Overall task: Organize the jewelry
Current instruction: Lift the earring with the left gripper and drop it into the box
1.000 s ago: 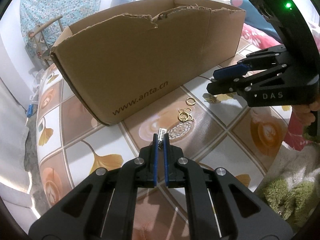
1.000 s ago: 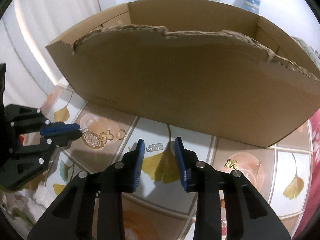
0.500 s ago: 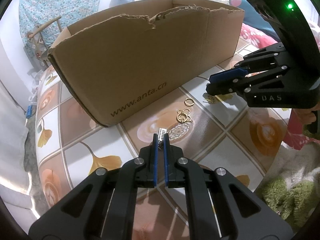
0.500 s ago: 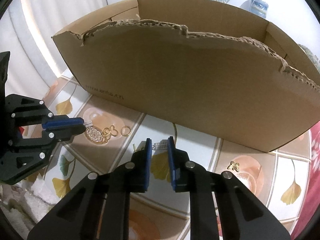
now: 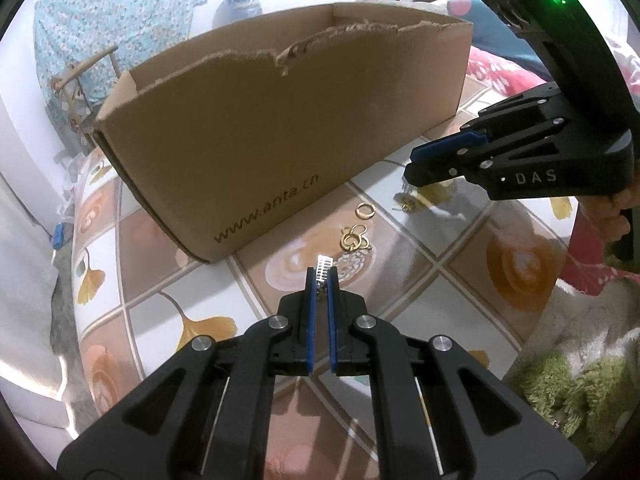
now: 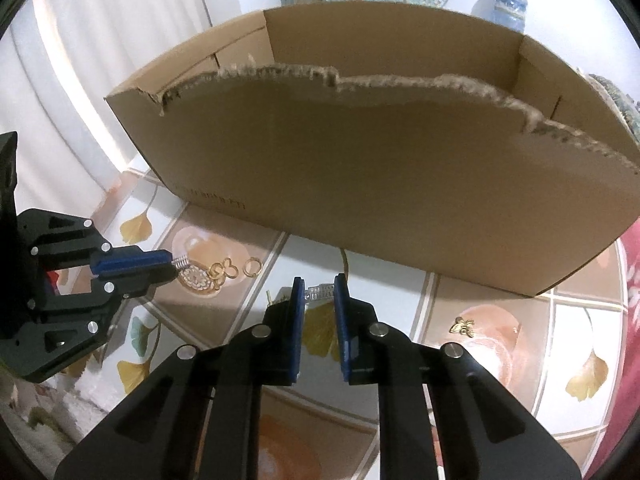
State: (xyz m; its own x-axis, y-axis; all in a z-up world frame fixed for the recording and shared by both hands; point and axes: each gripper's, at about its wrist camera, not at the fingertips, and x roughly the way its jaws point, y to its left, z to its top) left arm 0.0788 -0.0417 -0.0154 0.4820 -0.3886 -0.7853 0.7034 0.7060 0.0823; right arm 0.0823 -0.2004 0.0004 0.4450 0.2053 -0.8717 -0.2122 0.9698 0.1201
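My left gripper [image 5: 322,276] is shut on a small silver rhinestone bar charm [image 5: 324,266], held low over the tiled table; it also shows in the right wrist view [image 6: 176,266]. My right gripper [image 6: 319,290] is shut on a matching silver bar charm [image 6: 320,290], lifted just above the table; in the left wrist view the gripper [image 5: 412,172] hangs at the right. Gold rings [image 5: 365,211] and a gold linked piece [image 5: 354,240] lie on the table between the grippers. A gold bee charm [image 6: 463,325] lies to the right. A torn cardboard box [image 5: 280,132] stands open behind them.
The table [image 5: 460,292] has a tile and ginkgo-leaf pattern. A round patterned gold pendant [image 6: 196,280] lies by the rings. A green fluffy cloth [image 5: 580,392] lies off the table's right edge. A chair and blue floral fabric [image 5: 120,12] stand behind the box.
My right gripper has closed on the silver bar charm and lifted it off the table. My left gripper keeps holding its charm and has risen slightly.
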